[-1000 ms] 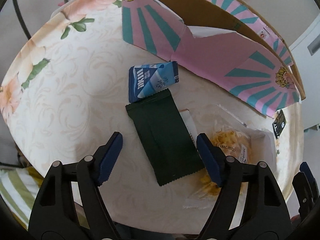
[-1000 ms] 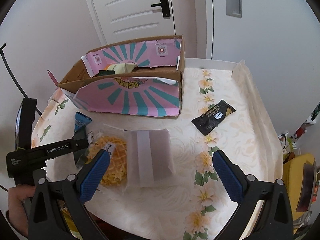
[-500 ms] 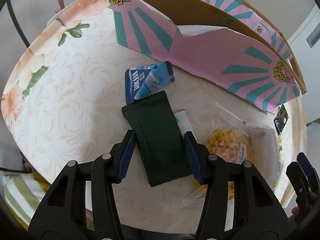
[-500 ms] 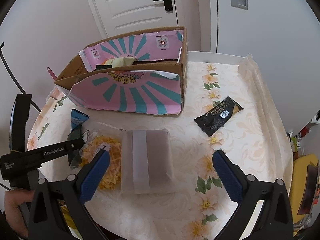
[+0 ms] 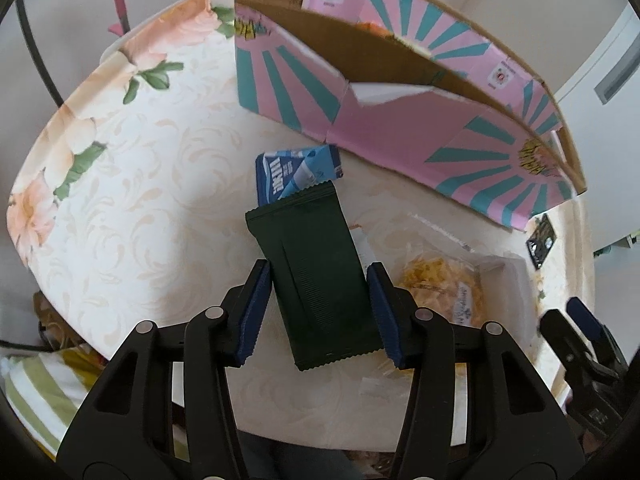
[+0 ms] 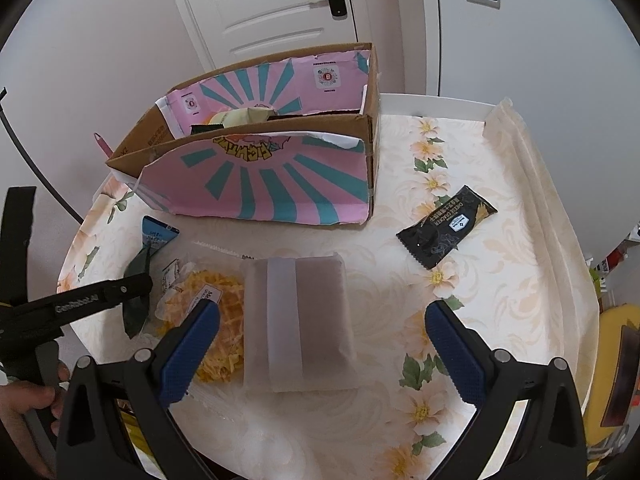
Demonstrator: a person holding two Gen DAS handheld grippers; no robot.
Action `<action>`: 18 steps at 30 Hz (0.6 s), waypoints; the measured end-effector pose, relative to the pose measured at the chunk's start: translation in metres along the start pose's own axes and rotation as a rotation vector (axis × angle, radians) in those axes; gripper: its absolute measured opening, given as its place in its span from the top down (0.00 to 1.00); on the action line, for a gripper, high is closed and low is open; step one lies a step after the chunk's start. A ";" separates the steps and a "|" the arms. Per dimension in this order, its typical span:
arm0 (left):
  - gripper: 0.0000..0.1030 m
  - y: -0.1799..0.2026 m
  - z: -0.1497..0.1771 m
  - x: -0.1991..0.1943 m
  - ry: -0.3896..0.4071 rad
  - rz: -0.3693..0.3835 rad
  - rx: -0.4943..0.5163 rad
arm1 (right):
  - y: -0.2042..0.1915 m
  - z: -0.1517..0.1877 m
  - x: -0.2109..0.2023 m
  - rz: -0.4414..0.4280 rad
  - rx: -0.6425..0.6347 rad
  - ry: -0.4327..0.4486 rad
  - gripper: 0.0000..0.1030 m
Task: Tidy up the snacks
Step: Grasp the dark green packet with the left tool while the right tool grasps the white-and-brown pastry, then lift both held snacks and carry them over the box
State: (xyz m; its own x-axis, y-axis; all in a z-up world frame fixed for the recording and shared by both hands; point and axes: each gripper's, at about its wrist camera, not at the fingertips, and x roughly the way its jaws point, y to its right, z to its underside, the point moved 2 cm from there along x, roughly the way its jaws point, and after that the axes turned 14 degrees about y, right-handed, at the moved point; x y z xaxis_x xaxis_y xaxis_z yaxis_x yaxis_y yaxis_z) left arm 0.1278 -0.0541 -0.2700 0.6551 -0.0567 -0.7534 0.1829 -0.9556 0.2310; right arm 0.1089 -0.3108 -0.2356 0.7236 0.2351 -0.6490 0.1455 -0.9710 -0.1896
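My left gripper [image 5: 320, 312] is shut on a dark green snack packet [image 5: 316, 268] and holds it off the table; it shows edge-on in the right wrist view [image 6: 138, 296]. A blue packet [image 5: 292, 174] lies beyond it. A clear bag of yellow snacks [image 6: 218, 320] and a frosted pouch [image 6: 298, 320] lie in front of my right gripper [image 6: 320, 348], which is open and empty above them. A black cracker packet [image 6: 446, 226] lies to the right. The pink and teal cardboard box [image 6: 272, 184] stands open at the back with snacks inside.
The table has a floral cloth [image 6: 500, 300] with a raised folded edge on the right [image 6: 528, 184]. A white door [image 6: 272, 12] is behind the box. A striped cloth [image 5: 36, 392] lies below the table's left edge.
My left gripper closed on the dark green packet and lifted it slightly. My right gripper moved a little closer over the frosted pouch and stayed open.
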 end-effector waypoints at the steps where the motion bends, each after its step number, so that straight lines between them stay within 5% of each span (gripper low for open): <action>1: 0.56 0.001 -0.003 -0.005 0.010 0.005 0.005 | 0.000 -0.001 0.001 -0.008 -0.002 -0.004 0.01; 8: 0.56 0.013 -0.017 -0.034 0.064 0.030 0.036 | 0.008 -0.005 0.033 -0.110 0.036 -0.120 0.07; 13: 0.56 0.019 -0.021 -0.043 0.085 0.041 0.050 | 0.009 0.007 0.055 -0.145 0.073 -0.199 0.21; 18: 0.56 0.020 -0.020 -0.046 0.093 0.046 0.051 | 0.000 0.009 0.053 -0.155 0.040 -0.188 0.41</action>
State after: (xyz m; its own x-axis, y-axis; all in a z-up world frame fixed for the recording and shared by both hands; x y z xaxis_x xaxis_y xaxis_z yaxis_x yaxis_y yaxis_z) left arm 0.1163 -0.0647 -0.2182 0.7276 -0.0761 -0.6818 0.1147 -0.9663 0.2303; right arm 0.1415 -0.2982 -0.2771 0.5561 0.3890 -0.7345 0.2159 -0.9210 -0.3243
